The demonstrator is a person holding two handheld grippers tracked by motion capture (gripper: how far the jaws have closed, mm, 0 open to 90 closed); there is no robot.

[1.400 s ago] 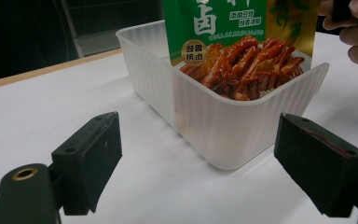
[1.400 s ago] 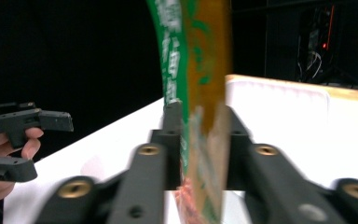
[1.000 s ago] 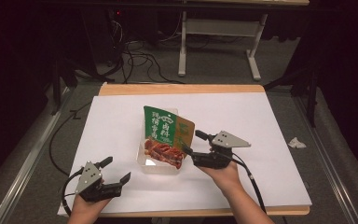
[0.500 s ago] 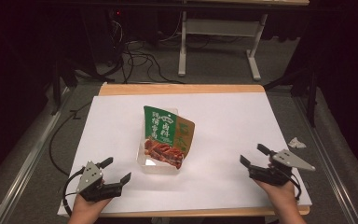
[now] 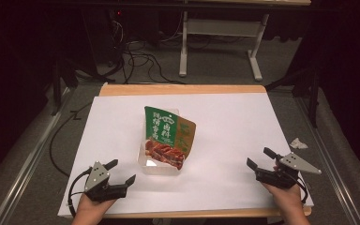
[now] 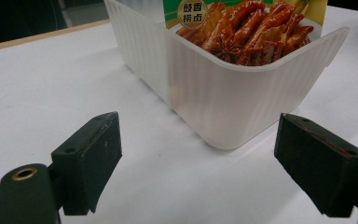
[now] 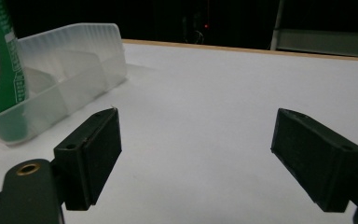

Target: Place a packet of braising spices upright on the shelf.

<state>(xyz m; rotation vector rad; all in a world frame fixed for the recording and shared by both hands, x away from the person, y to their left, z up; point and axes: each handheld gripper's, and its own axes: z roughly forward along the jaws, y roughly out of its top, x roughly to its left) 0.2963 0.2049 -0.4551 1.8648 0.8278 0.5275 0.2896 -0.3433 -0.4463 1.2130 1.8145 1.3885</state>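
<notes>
One snack packet [image 5: 168, 137] stood propped in one translucent ribbed plastic tray [image 5: 151, 165] near the middle of the white tabletop [image 5: 234, 131], its lower end inside the tray and its top leaning away toward the far edge. The packet's front was green at the top with large white Chinese characters in columns that were too small to read with certainty from the high view, a brown-orange strip ran down its right side, and the lower part carried a picture of glossy red-brown braised meat. In the left gripper view a round brown badge on the packet [image 6: 242, 28] bore four white characters, reading about like 鼓香捞卤, above the pictured meat and a star anise, and the tray's rounded corner [image 6: 228, 93] sat just ahead of the jaws. Two hand-held grippers were on the scene: the left hand-held gripper [image 5: 120, 172] rested near the tray's front left with its jaws wide apart and nothing between them; the right hand-held gripper [image 5: 261, 159] lay well apart from the tray toward the tabletop's right front, its jaws having just been opening and now spread wide and empty. One crumpled white scrap [image 5: 298, 143] lay beyond the tabletop's right edge
</notes>
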